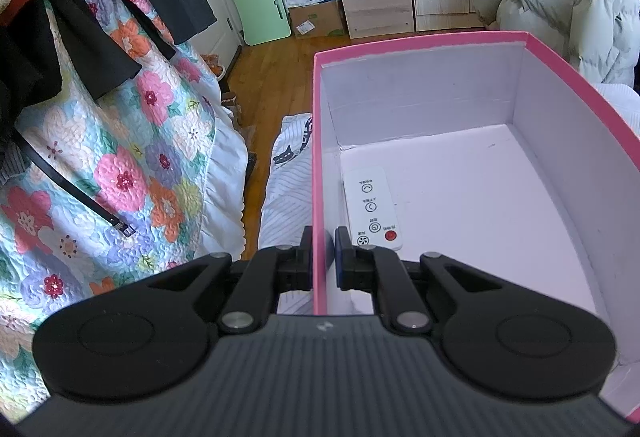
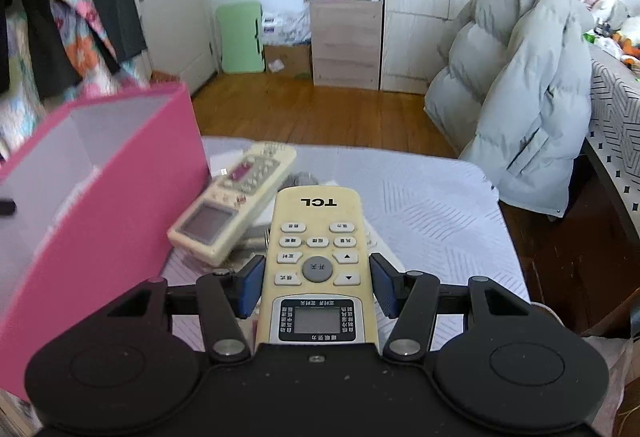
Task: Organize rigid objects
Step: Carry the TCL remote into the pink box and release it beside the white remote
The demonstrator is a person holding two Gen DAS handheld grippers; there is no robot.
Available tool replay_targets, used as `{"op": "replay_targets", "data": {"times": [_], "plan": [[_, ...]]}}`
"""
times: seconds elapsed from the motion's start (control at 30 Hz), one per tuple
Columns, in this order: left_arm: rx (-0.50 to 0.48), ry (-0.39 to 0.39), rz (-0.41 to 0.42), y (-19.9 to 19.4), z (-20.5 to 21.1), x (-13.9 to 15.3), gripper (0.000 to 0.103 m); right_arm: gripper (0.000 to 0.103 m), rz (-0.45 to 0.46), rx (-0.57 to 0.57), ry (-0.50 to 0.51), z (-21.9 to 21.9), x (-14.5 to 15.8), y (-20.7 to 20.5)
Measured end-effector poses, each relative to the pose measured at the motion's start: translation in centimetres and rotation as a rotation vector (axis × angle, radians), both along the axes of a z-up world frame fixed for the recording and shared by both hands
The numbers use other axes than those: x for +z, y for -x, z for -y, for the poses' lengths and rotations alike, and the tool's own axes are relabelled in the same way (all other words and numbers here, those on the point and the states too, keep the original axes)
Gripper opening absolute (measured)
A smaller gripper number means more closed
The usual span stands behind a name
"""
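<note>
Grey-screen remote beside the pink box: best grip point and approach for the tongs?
Grip the grey-screen remote across its narrow width at mid-body, between screen and keypad, coming from above. It lies face up and tilted, its near end propped on clutter, so its long side edges look free. The pink box crowds its left side, so turn the right tongs to its diagonal axis.

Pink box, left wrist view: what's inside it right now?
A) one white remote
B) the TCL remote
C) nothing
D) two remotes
A: a single white remote lies on the floor of the pink box, while the TCL remote sits between the right gripper's fingers, outside the box.
</note>
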State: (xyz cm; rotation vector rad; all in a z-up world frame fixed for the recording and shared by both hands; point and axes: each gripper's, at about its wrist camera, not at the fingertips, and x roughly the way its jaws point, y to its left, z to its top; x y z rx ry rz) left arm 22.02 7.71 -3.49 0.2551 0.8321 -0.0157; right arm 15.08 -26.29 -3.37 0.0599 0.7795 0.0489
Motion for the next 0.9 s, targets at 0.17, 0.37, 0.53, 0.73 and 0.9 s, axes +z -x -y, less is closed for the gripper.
{"op": "replay_targets", "data": {"times": [0.17, 0.37, 0.53, 0.73, 0.9], "plan": [[0.0, 0.002, -0.002, 0.0, 0.0, 0.0, 0.008, 0.061, 0.067, 0.006, -0.055, -0.3, 3.1, 0.9], [0.001, 0.005, -0.002, 0.0, 0.0, 0.0, 0.008, 0.061, 0.142, 0.17, -0.218, -3.8, 8.2, 0.6], [0.005, 0.02, -0.005, -0.1, 0.0, -0.1, 0.007, 0.061, 0.026, 0.35, -0.411, -9.0, 9.2, -3.4], [0.023, 0.069, -0.002, -0.2, -0.9, 0.1, 0.005, 0.061, -0.127, 0.414, -0.326, -17.1, 6.1, -9.2], [0.025, 0.085, 0.001, -0.2, -1.1, 0.2, 0.005, 0.061, -0.243, 0.316, -0.18, -20.9, 1.3, -13.8]]}}
